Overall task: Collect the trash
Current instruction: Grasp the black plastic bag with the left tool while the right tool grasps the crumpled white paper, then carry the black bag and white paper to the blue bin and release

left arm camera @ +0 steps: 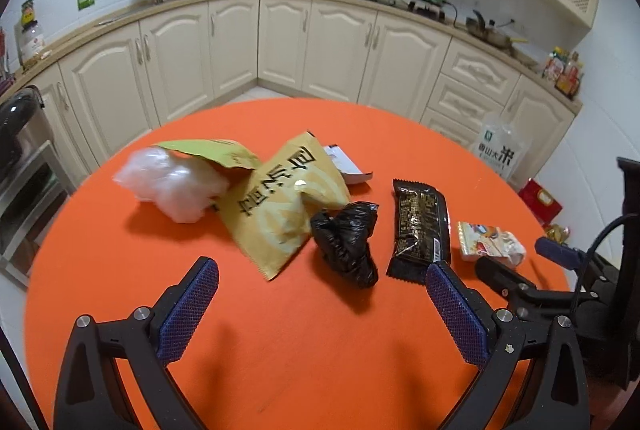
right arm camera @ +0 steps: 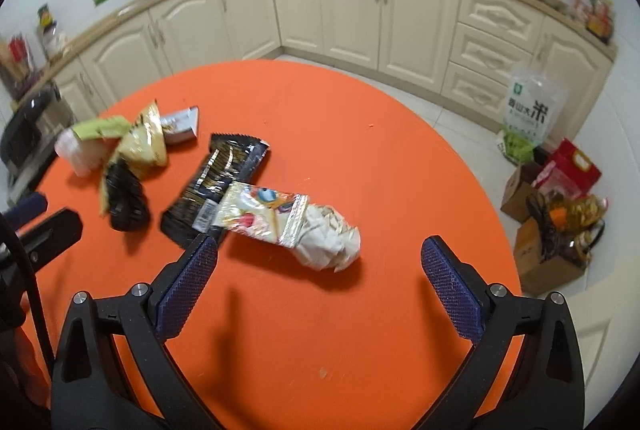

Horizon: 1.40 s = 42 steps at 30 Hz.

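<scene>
**Both claws spread wide above the trash on the orange table**

While my left claw (left arm camera: 322,280) hangs over the near part of the table (left arm camera: 280,350), its blue pads (left arm camera: 188,310) stand far apart with nothing between them. Just past them lies the black bag (left arm camera: 346,242), crumpled into a lump. Its far side touches the yellow packet (left arm camera: 280,198), which lies creased and partly under a green-edged wrapper (left arm camera: 212,154). At the left end of that heap sits a clear plastic wad (left arm camera: 168,182). Behind the packet a small white box (left arm camera: 348,166) peeks out. Right of the bag, apart from it, the black wrapper (left arm camera: 420,230) lies lengthwise, and further right sits the white wrapper (left arm camera: 490,242), with the tip of my other claw just beside it.

My right claw (right arm camera: 318,252) is also opened wide and grips nothing. The white wrapper (right arm camera: 288,222) lies between and just beyond its pads (right arm camera: 450,284), crumpled paper bulging from its open end. Its far end overlaps the black wrapper (right arm camera: 216,182). The black bag (right arm camera: 126,198) and yellow packet (right arm camera: 144,142) lie further left, blurred.
</scene>
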Each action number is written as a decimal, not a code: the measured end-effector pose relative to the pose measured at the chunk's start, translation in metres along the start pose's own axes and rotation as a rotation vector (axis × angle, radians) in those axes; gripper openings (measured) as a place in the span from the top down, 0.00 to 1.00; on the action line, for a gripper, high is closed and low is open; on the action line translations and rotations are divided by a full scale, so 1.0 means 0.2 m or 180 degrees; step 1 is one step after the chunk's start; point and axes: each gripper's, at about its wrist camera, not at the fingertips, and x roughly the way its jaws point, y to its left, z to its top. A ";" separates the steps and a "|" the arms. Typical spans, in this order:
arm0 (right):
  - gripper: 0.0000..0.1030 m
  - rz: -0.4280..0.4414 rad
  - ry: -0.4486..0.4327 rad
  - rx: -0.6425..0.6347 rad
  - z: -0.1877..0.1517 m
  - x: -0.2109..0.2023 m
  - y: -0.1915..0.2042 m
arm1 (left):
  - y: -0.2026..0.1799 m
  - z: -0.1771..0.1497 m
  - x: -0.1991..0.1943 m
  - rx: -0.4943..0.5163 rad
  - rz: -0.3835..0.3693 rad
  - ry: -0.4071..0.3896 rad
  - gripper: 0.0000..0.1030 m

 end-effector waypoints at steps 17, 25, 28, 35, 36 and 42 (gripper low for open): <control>0.27 0.0276 0.0012 -0.0172 -0.03 0.05 -0.01 | 0.04 0.36 0.40 0.0047 0.0052 0.0141 0.72; 0.69 0.0418 0.0044 -0.0185 -0.07 0.00 -0.03 | 0.11 0.19 0.32 0.0030 -0.0083 0.0079 0.79; 0.72 0.0499 0.0018 -0.0072 -0.11 -0.04 -0.05 | 0.14 0.09 0.24 0.0007 -0.0139 0.0049 0.79; 0.72 0.0602 -0.0117 0.0190 -0.20 -0.21 -0.07 | 0.19 -0.06 0.02 -0.0019 -0.0236 -0.0098 0.80; 0.72 0.0606 -0.0141 0.0203 -0.21 -0.24 -0.06 | 0.17 -0.09 -0.01 -0.0017 -0.0238 -0.0115 0.80; 0.72 0.0632 -0.0318 0.0239 -0.27 -0.42 -0.02 | 0.15 -0.17 -0.22 0.0072 -0.0264 -0.0248 0.80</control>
